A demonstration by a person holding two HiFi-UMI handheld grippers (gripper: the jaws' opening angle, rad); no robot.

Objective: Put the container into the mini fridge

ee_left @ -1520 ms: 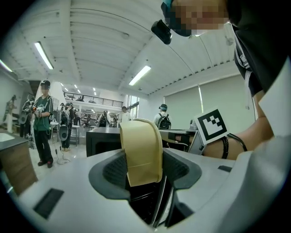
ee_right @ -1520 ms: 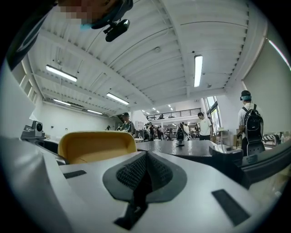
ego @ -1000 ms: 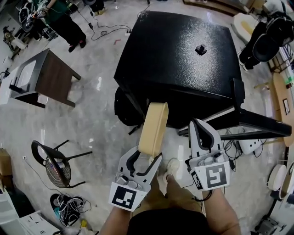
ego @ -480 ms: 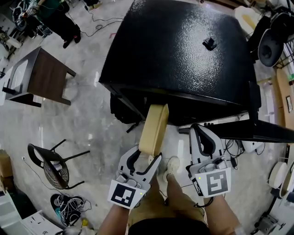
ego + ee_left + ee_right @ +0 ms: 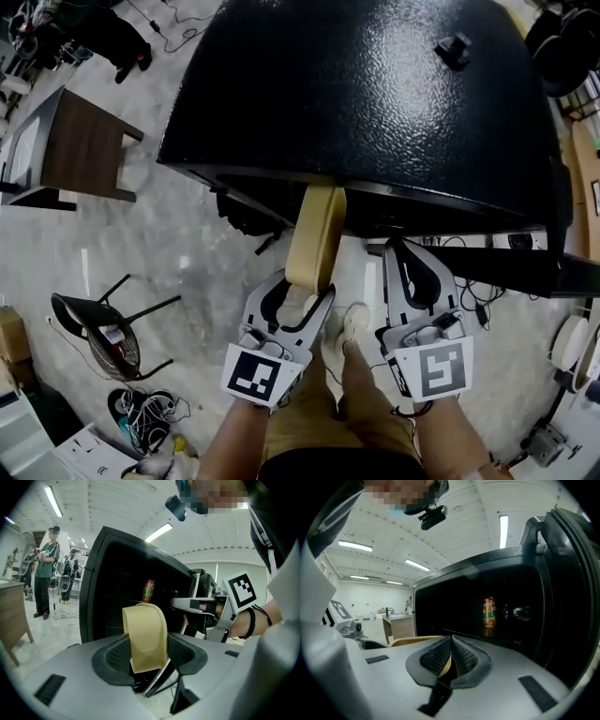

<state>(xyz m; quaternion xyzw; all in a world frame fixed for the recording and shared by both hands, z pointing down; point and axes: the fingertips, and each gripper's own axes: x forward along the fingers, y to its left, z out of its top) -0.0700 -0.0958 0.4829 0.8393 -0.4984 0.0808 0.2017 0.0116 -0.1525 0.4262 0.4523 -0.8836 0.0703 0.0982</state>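
The black mini fridge (image 5: 375,94) fills the top of the head view, with its door (image 5: 562,272) swung open to the right. My left gripper (image 5: 305,287) is shut on a tan container (image 5: 315,236) held on edge, its far end at the fridge's front opening. In the left gripper view the container (image 5: 146,634) stands between the pads before the dark fridge (image 5: 117,573) interior. An orange drink can (image 5: 489,616) stands inside on a shelf. My right gripper (image 5: 405,251) hovers to the right of the container, shut and empty.
A brown side table (image 5: 80,150) stands at the left, with a black chair (image 5: 103,328) and shoes on the grey floor below it. Cables run under the open door at the right. A person (image 5: 47,573) stands farther back on the left.
Both grippers and the container have moved forward toward the fridge. The fridge looms larger, and the container's far end now reaches under its top front edge.
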